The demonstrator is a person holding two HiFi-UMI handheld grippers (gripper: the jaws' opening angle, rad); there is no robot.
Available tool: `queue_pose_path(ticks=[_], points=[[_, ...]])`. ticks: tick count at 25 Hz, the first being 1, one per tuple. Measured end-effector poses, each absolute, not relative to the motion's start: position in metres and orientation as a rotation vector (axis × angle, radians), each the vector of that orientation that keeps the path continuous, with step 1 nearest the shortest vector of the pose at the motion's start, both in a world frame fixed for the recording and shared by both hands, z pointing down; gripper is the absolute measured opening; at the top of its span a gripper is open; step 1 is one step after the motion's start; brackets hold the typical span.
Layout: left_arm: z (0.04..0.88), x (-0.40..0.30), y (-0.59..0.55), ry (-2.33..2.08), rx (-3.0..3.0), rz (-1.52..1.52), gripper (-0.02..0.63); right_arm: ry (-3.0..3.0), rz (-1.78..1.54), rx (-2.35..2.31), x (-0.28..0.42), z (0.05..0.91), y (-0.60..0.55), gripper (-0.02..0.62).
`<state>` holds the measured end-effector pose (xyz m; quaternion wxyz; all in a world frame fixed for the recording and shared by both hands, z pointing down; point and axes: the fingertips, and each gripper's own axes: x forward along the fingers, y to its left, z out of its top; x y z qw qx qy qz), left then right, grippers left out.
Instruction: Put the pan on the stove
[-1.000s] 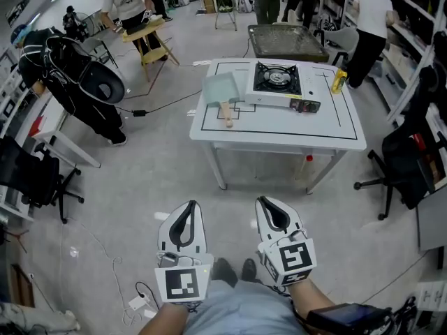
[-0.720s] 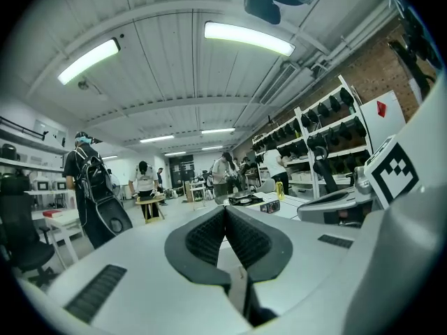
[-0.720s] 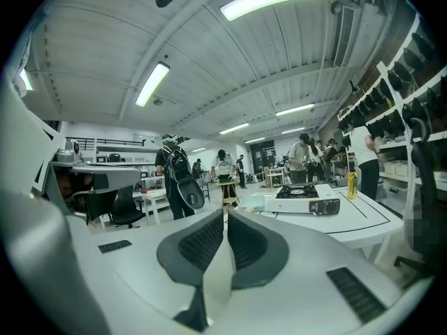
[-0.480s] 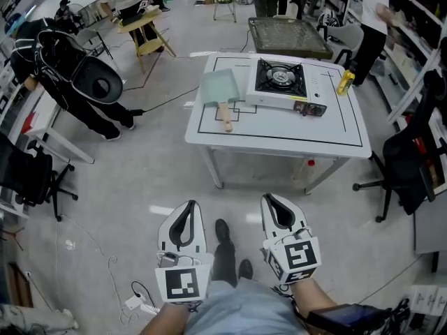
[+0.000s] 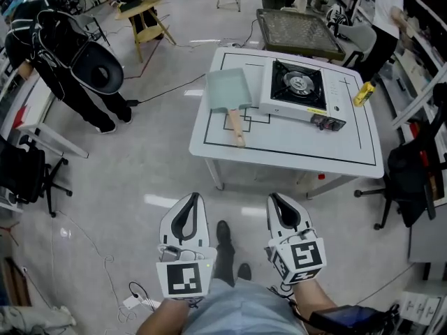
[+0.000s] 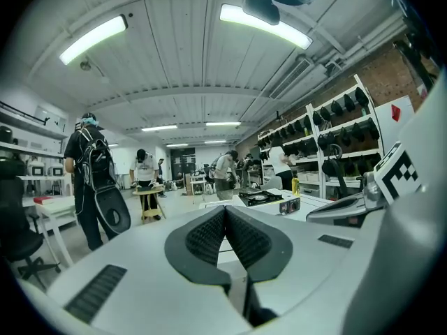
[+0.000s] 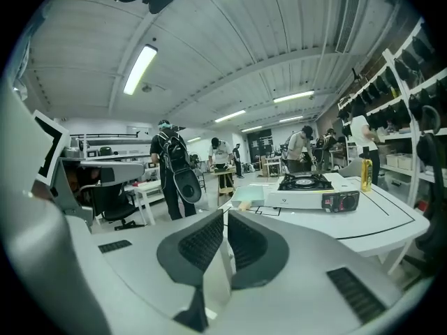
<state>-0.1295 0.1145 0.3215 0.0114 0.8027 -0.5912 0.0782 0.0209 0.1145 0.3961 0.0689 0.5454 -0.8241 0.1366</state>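
Note:
A pale green rectangular pan [image 5: 228, 89] with a wooden handle [image 5: 237, 129] lies on the white table [image 5: 279, 142], just left of the portable gas stove [image 5: 299, 91]. The stove's black burner is bare. Both grippers hang low in front of me, well short of the table. My left gripper [image 5: 187, 206] is shut and empty. My right gripper [image 5: 280, 204] is shut and empty too. In the right gripper view the pan [image 7: 248, 195] and the stove [image 7: 307, 189] show ahead on the table; in the left gripper view the stove [image 6: 262, 197] shows far off.
A yellow bottle [image 5: 364, 93] stands at the table's right edge. A person with a black backpack [image 5: 66, 54] stands left of the table. A wire-topped cart [image 5: 297, 33] sits behind it, office chairs [image 5: 408, 173] to the right. Cables [image 5: 136, 300] lie on the floor by my feet.
The table with pan and stove has shifted lower and right in the head view and looks nearer. Both grippers stay shut at the same spot.

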Motion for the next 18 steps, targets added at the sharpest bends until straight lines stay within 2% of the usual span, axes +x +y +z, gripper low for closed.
queue_pose_path(ticks=[11,18], points=[[0.295,-0.183,-0.025,-1.857,2.544,0.186,0.018,-2.487,0.363,1.704,-0.022,0.367,-0.024,0.051],[0.276,-0.198,-0.068,-1.859,2.603,0.09,0.018,-2.497,0.247,1.752,-0.036,0.341,-0.068,0.051]])
